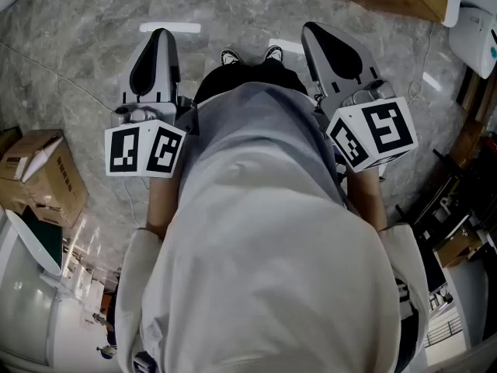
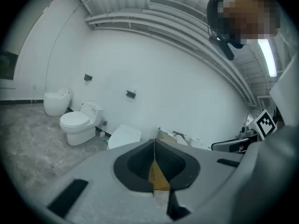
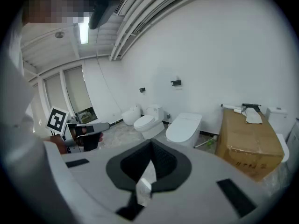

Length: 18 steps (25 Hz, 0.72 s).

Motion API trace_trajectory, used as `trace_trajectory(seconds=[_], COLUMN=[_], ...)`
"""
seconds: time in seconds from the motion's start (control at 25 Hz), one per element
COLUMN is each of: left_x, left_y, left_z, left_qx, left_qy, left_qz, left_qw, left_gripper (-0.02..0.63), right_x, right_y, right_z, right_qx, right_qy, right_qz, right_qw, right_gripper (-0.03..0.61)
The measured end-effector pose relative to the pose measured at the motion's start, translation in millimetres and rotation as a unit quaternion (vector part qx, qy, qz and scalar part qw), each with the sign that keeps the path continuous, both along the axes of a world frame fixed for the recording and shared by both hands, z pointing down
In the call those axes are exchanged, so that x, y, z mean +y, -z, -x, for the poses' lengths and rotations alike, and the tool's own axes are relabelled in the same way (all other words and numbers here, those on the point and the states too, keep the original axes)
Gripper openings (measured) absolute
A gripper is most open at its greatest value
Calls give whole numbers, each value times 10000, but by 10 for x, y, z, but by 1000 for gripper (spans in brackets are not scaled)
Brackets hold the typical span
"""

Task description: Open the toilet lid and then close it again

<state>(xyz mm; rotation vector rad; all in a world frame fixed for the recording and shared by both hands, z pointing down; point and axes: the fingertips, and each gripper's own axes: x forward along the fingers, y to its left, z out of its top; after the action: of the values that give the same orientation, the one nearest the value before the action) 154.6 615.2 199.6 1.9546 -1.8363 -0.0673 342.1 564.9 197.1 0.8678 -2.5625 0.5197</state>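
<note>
I haven't started yet. My grey left gripper (image 2: 154,144) and grey right gripper (image 3: 150,145) are pinched together, holding nothing. The white toilet (image 3: 183,133), its lid (image 3: 186,122) down, sits far off by the wall (image 3: 219,55). I should walk closer first.

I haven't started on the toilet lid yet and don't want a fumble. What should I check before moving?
1. Left gripper empty: ok, jaws together on nothing.
2. Right gripper empty: ok, same.
3. Toilet in reach: not ok, the toilets stand far off by the wall.
4. Nearest toilet's lid down: ok.
5. Which toilet is meant: cannot tell.
</note>
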Motion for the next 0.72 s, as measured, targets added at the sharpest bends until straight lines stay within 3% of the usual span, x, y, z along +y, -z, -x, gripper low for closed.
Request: trace_trajectory(seconds=[0.16,0.36,0.52,0.72], left_x=[55,73,41,-174], left_y=[-47,-77,-109,-85], left_z=[41,85,138,142], left_qx=[31,-13,-56,-123], left_qy=[-125,-173,-227,-201], left_qz=[27,58,116,31], left_qw=[9999,9998,9997,9997], left_gripper=[11,11,11,9], right_x=[99,34,-42,-305], right_y=[-29,-31,-15,-60], right_z=[95,103,206,267], right_qx=[81,-18,-184,-47], right_qy=[31,-300,-269,-191], right_qz=[5,49,124,8], right_qw=[10000,9995,9994,9998], right_gripper=[9,11,11,11])
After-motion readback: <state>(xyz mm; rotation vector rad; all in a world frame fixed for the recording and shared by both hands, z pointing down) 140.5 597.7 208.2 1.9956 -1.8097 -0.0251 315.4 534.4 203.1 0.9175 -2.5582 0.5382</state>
